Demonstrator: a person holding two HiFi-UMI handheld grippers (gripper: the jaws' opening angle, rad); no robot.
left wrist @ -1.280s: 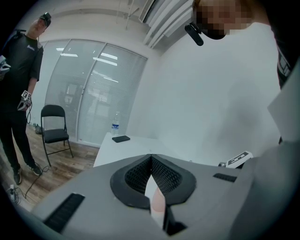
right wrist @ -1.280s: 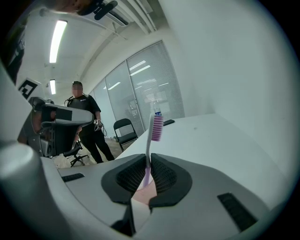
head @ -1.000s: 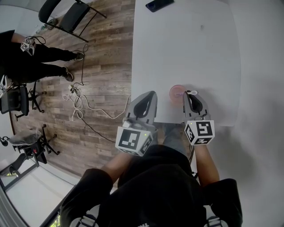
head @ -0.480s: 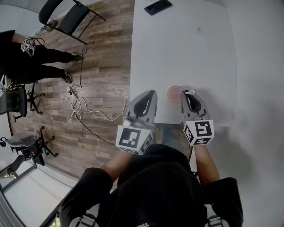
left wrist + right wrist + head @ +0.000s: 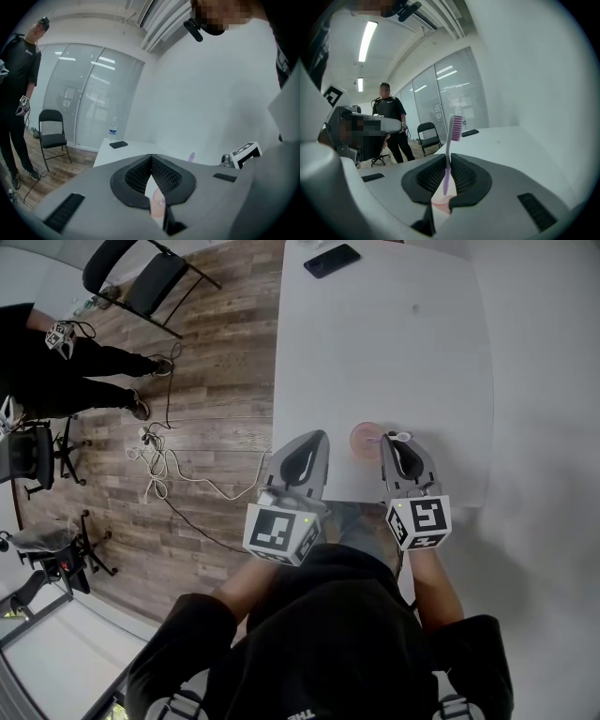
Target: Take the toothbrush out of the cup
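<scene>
The pink cup (image 5: 363, 438) sits on the white tabletop (image 5: 394, 352). Above the cup, the right tongs (image 5: 394, 442) clamp the upright toothbrush (image 5: 456, 127). To its left, the left tongs (image 5: 151, 158) are together and empty. If the brush pivots, it could catch the rim and tip the unsteadied cup.

- I see a white rectangular table (image 5: 375, 343) standing on a wood-plank floor (image 5: 206, 381).
- A flat black phone (image 5: 331, 260) lies at its far edge.
- A pink translucent cup (image 5: 364, 438) stands close to its near edge.
- A clear plastic bottle (image 5: 112, 132) stands at the far end, near the phone.
</scene>
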